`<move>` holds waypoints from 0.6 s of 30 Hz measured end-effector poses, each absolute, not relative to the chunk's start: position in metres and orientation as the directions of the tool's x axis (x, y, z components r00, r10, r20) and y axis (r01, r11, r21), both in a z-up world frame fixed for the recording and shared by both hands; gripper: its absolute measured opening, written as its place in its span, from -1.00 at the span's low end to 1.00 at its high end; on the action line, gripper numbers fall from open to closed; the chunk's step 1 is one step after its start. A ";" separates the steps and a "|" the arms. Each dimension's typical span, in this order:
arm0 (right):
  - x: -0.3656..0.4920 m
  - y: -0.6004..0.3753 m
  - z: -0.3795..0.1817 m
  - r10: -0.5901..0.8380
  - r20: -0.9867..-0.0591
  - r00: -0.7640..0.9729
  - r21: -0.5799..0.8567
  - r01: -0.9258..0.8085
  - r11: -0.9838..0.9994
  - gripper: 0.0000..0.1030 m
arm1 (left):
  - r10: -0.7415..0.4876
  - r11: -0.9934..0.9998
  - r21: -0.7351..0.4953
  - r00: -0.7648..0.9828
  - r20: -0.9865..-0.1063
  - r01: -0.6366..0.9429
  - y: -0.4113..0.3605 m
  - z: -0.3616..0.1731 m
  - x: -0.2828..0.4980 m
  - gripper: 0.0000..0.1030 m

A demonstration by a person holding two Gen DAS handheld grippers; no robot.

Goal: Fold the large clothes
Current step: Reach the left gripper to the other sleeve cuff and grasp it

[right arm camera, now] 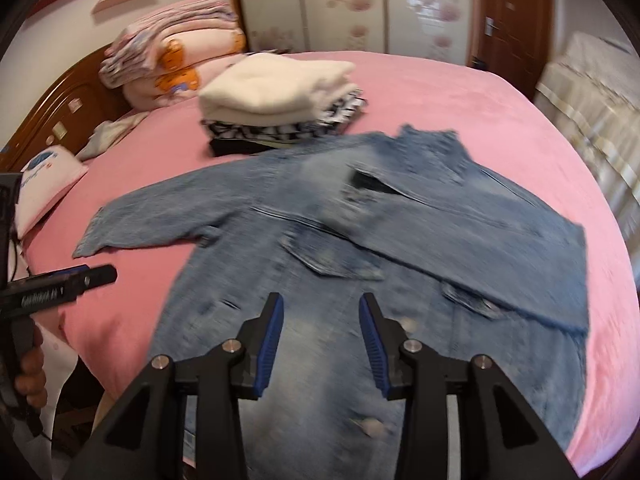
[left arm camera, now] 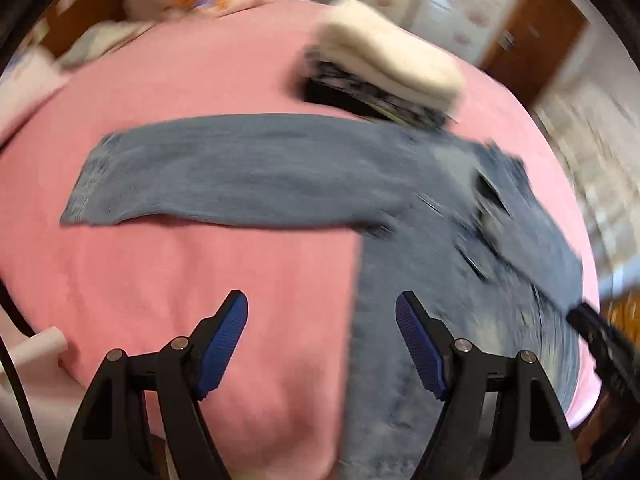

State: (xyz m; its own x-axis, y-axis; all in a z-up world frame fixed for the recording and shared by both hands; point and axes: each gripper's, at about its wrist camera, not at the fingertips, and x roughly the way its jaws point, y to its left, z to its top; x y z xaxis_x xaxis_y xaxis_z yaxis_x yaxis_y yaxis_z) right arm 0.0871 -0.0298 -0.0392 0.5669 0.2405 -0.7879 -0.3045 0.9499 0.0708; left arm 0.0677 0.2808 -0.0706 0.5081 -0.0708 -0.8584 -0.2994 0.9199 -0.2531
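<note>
Left hand-held gripper (left arm camera: 322, 344) apart, right hand-held gripper (right arm camera: 321, 342) apart, denim jacket (right arm camera: 360, 248) spread beneath both

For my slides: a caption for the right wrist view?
Open right gripper above a denim jacket, one sleeve folded in, on a pink bed.

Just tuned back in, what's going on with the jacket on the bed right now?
A person with a handheld gripper in each hand is partway through folding the blue denim jacket spread on the pink bedsheet. One sleeve is already folded across the jacket's body; the other sleeve still lies stretched out flat. The left gripper and right gripper are both open and hold nothing. A stack of folded clothes topped by a cream sweater sits beyond the jacket.
</note>
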 end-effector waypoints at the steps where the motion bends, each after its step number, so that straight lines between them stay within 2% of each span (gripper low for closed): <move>1: 0.092 -0.020 -0.039 0.247 -0.785 0.568 0.069 -0.316 0.946 -0.21 | -0.078 0.900 -0.282 0.514 -0.854 -0.332 0.299 -0.077 0.070 0.46; 4: 0.105 0.006 -0.041 0.259 -0.782 0.568 0.064 -0.339 0.939 -0.20 | -0.097 0.808 -0.377 0.528 -0.843 -0.453 0.358 -0.102 0.072 0.46; 11: 0.129 0.049 -0.061 0.277 -0.808 0.521 0.080 -0.369 0.926 -0.20 | -0.048 0.577 -0.482 0.562 -0.826 -0.659 0.455 -0.159 0.075 0.46; 15: 0.135 0.062 -0.076 0.269 -0.830 0.489 0.075 -0.381 0.922 -0.20 | -0.019 0.471 -0.539 0.603 -0.797 -0.698 0.485 -0.181 0.078 0.46; 18: 0.138 0.065 -0.085 0.257 -0.842 0.474 0.061 -0.389 0.919 -0.20 | 0.052 0.462 -0.525 0.612 -0.789 -0.715 0.495 -0.184 0.087 0.46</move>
